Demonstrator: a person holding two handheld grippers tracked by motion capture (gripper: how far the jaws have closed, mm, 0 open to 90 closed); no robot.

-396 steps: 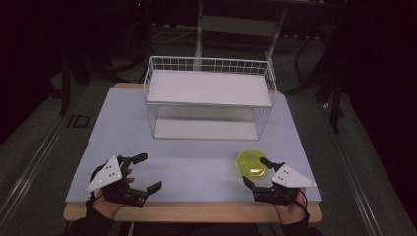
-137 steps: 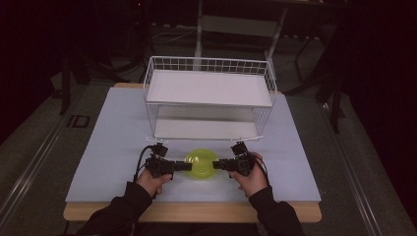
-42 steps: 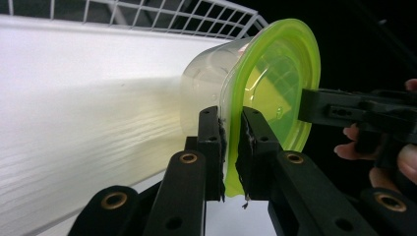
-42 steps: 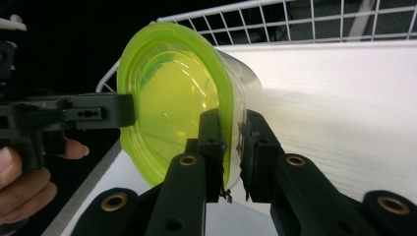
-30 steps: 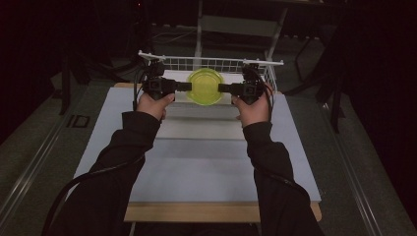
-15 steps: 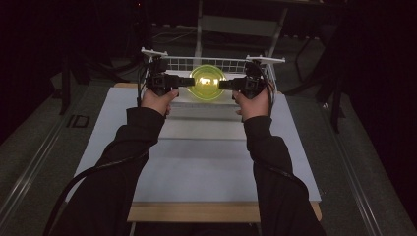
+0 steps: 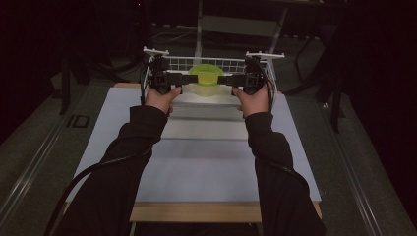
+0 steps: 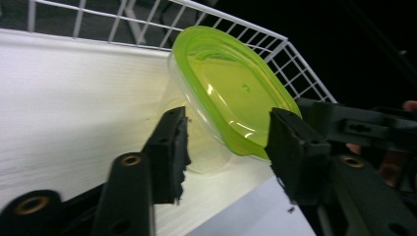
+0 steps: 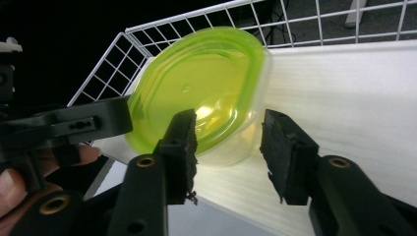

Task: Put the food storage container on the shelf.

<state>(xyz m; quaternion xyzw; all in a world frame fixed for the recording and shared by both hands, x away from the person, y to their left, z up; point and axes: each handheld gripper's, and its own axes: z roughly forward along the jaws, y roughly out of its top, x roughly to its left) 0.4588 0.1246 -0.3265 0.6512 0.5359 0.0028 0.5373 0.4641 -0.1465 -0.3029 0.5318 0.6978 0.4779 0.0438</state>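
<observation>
A clear tub with a lime-green lid [image 7: 205,78] rests on the top shelf of a white wire rack [image 7: 231,63], near its front edge. My left gripper [image 7: 189,77] reaches in from the tub's left and my right gripper [image 7: 222,78] from its right. In the left gripper view the tub [image 8: 231,93] lies tilted between the spread jaws of the left gripper [image 8: 226,132], its lid by one jaw. In the right gripper view the right gripper [image 9: 228,132] stands open around the tub [image 9: 196,93], with a gap at one jaw.
The rack's white shelf board [image 9: 344,98] stretches behind the tub, with wire walls at the back and sides. The pale table [image 7: 206,162] lies below the person's outstretched forearms. Dark floor and chair legs surround it.
The tub went from the table's near side up to the rack's top. Over the last second it has come down flat onto the shelf, and both pairs of jaws now stand spread.
</observation>
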